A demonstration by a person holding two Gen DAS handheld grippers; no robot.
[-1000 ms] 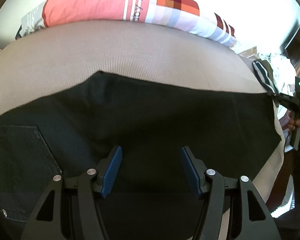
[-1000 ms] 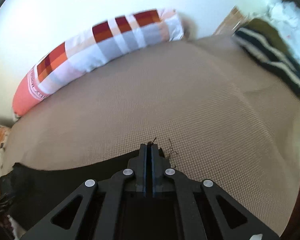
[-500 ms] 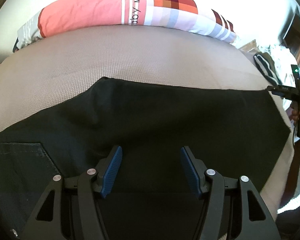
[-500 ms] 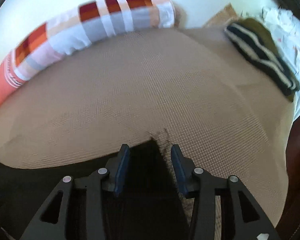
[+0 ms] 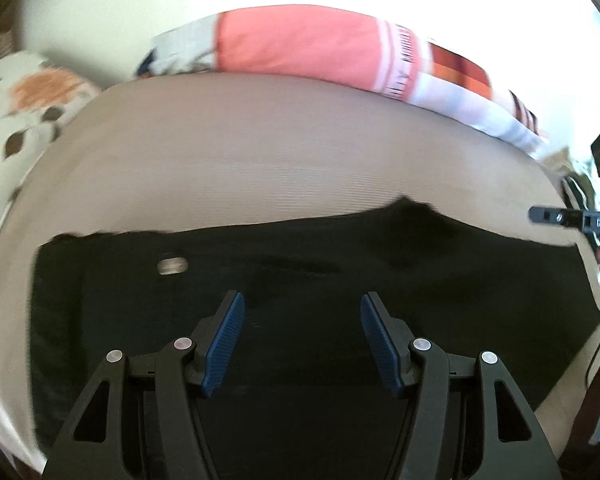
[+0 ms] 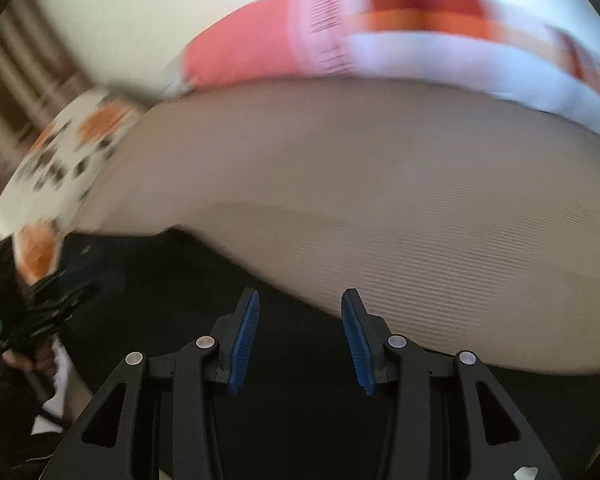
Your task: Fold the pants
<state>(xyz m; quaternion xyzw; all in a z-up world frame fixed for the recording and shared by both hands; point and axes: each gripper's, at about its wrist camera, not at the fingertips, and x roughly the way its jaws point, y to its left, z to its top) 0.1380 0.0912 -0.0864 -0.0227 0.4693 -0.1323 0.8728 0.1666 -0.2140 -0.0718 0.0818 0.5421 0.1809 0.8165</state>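
Note:
The black pants [image 5: 300, 264] lie flat across the beige bed [image 5: 260, 160], with a metal button [image 5: 172, 266] near the left end. My left gripper [image 5: 300, 336] is open and empty just above the middle of the pants. My right gripper [image 6: 298, 340] is open and empty over the pants' [image 6: 172, 280] upper edge in the blurred right wrist view. The right gripper also shows at the right edge of the left wrist view [image 5: 572, 218]. The left gripper shows at the left edge of the right wrist view [image 6: 48, 304].
A long pink, white and orange checked pillow [image 5: 320, 52] lies along the far edge of the bed. A white cushion with orange and brown spots [image 5: 24, 108] sits at the far left. A striped dark garment [image 5: 576, 192] lies at the right.
The right gripper opened, let go of the pants' corner, and swung left. The left gripper's view shifted left, so the waistband end with the button now shows. Both views are motion-blurred.

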